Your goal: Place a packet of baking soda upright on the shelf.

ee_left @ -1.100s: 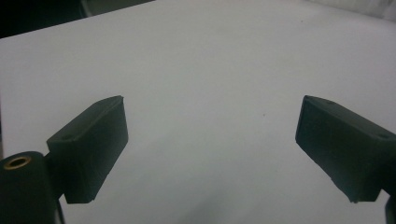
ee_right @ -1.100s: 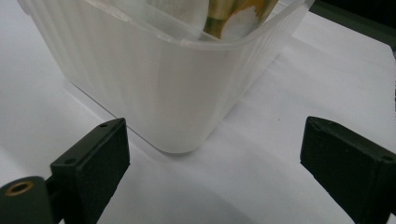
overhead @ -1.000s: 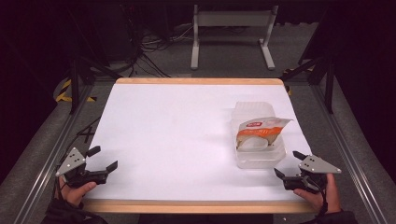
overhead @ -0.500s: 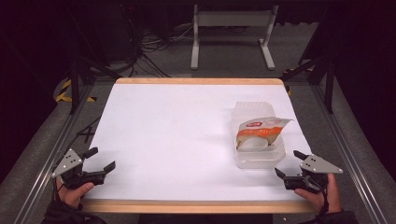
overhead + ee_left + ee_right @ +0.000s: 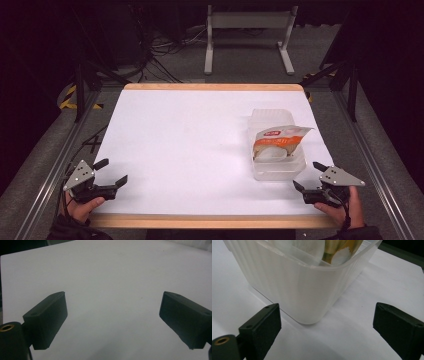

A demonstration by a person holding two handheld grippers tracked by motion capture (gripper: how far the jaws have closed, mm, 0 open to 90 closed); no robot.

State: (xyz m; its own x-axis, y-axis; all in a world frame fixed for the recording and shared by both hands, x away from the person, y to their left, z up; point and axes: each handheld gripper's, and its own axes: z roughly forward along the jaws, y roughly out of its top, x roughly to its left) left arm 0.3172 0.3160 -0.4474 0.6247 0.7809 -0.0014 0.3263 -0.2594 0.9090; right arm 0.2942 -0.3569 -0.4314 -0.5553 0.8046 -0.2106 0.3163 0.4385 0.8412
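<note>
One clear tub [image 5: 278, 165] with one packet [image 5: 278, 141]; two hand-held grippers [image 5: 311, 176], jaws apart, empty.

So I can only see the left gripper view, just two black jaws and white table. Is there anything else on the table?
Observer: Yes. A clear plastic tub stands on the right side of the table, just ahead of the right gripper.
Operator: Is something in the tub?
Observer: A packet with an orange and white label sticks up out of it, with something round and white under it.
Operator: Is the other gripper grabbing it?
Observer: No. The right gripper view shows its jaws wide open, with the tub's near corner ahead of them, untouched.
</note>
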